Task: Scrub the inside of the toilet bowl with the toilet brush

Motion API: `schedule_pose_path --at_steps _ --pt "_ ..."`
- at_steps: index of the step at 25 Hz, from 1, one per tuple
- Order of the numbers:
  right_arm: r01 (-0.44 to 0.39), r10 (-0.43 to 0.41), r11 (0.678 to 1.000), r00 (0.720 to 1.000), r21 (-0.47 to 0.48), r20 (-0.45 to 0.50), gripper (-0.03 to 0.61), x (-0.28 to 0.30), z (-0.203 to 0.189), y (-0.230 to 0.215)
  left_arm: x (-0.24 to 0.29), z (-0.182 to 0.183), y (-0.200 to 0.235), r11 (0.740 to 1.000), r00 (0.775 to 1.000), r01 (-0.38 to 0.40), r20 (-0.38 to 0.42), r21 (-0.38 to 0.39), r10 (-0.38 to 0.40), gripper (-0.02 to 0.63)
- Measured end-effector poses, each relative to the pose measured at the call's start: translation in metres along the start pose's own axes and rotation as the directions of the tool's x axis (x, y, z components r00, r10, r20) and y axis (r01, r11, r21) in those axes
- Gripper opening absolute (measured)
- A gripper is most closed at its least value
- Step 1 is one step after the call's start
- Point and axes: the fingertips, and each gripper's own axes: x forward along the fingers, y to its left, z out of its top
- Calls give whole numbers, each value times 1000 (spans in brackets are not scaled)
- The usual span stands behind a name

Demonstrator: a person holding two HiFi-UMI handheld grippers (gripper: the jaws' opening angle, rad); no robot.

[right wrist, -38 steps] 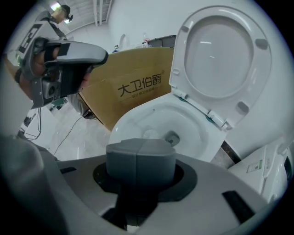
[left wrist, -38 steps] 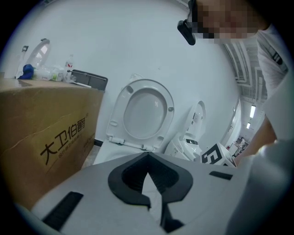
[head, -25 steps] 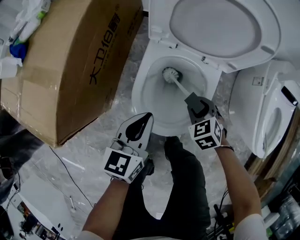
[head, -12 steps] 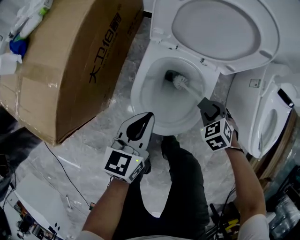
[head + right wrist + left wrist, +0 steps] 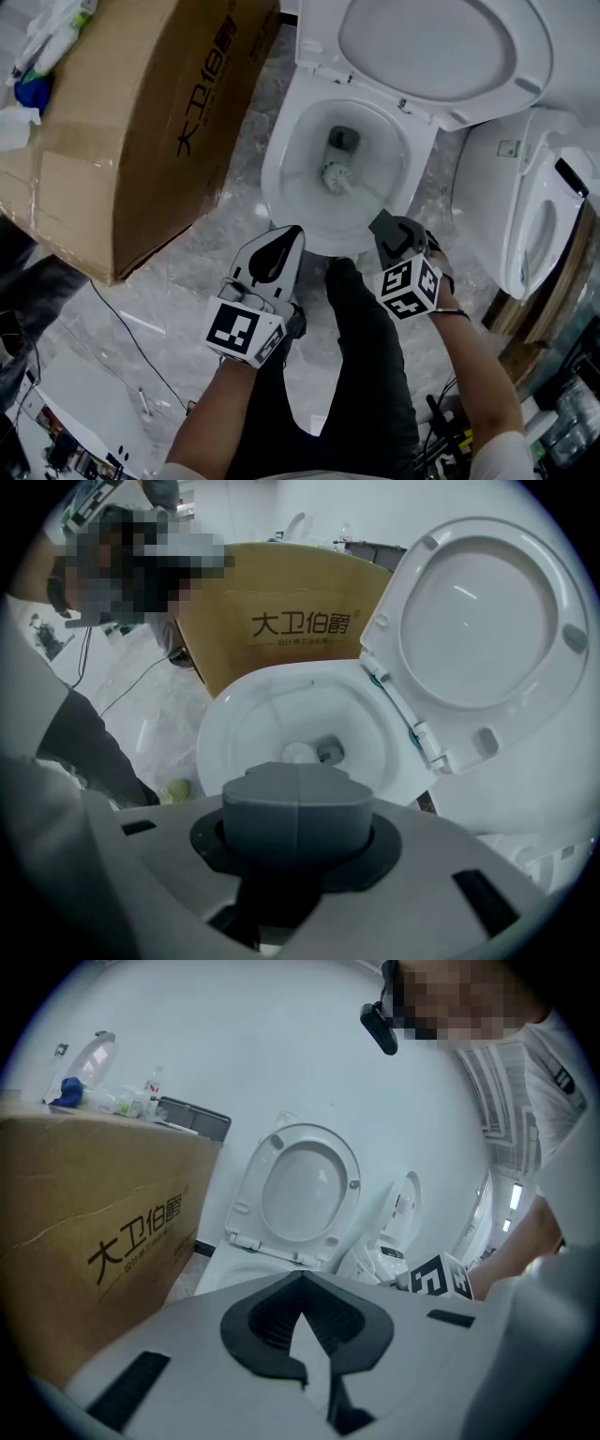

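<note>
The white toilet bowl (image 5: 281, 159) stands with its lid (image 5: 431, 52) raised. Inside it, the white brush head (image 5: 335, 176) rests against the bowl's near wall, below the dark drain (image 5: 343, 139). The pale brush handle runs back to my right gripper (image 5: 389, 227), which is shut on it just over the bowl's front right rim. In the right gripper view the grey jaws (image 5: 295, 803) hide the handle, and the brush head (image 5: 298, 754) shows beyond them in the bowl (image 5: 234, 724). My left gripper (image 5: 281, 246) hangs shut and empty by the bowl's front left, its tips (image 5: 302, 1281) pointing at the lid (image 5: 300, 1190).
A big cardboard box (image 5: 141, 122) stands close to the left of the toilet, with bottles (image 5: 42, 47) on top. A second white toilet (image 5: 525, 206) sits to the right. The person's dark trouser leg (image 5: 366, 356) is below the bowl. A cable (image 5: 141, 347) lies on the marble floor.
The brush head has slid from the far side of the bowl by the drain toward the near wall. My right gripper moved left and nearer with it. The left gripper stayed put.
</note>
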Motion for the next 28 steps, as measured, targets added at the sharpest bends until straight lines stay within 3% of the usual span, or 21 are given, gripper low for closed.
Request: schedule_pose_path --at_steps 4,17,28 --pt "22 -23 1000 1000 22 14 155 11 18 12 -5 -4 4 1000 1000 3 -4 7 -3 8" --pt "84 -86 990 996 110 19 155 64 31 -23 24 -12 19 999 1000 6 17 37 -6 8" --pt "100 -100 991 995 87 -3 156 103 32 -42 46 -18 19 999 1000 3 21 51 -4 8"
